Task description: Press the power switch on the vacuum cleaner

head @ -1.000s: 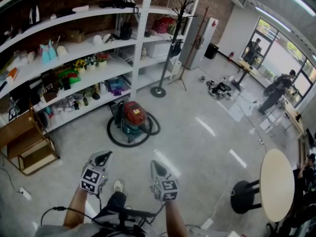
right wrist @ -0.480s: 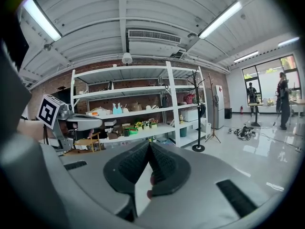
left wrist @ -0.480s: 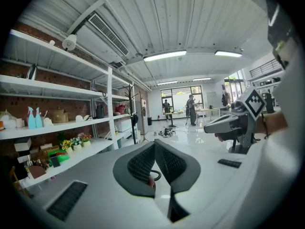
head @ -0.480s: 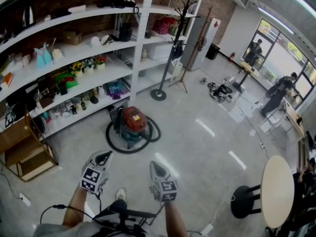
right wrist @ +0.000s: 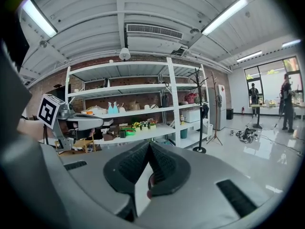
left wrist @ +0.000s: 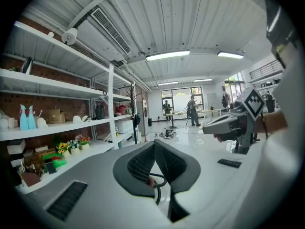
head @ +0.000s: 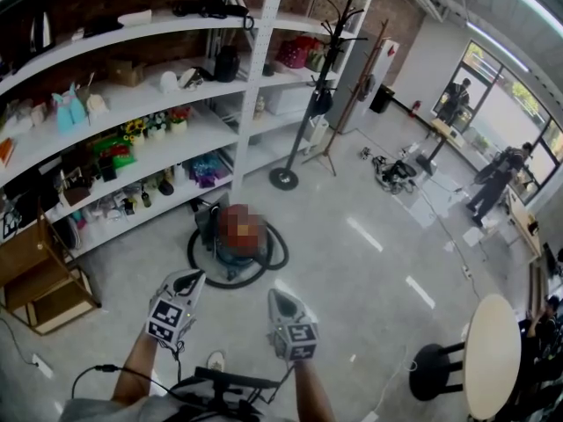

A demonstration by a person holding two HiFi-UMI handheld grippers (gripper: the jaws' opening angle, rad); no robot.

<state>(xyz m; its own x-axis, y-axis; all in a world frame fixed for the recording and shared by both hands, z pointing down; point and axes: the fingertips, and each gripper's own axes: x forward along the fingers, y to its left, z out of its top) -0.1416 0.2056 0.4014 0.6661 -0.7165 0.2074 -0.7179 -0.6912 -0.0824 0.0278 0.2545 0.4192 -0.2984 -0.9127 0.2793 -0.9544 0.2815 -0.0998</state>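
Vacuum cleaner (head: 232, 255) sits on the floor by the shelving (head: 132, 98), hose (head: 279, 253) looped round it, well ahead of the person and out of reach. Left tongs (head: 186, 278) & right tongs (head: 279, 296) are both pressed together, empty, held low side by side. Prob. closed tips make a firmer poker for the switch.

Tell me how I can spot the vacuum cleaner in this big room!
Look at the tall white shelves first. On the shiny floor just in front of them, near the round base of the black coat stand, sits the vacuum cleaner. It is the only low, round machine there, with a teal body and a black hose looped in a ring around it.
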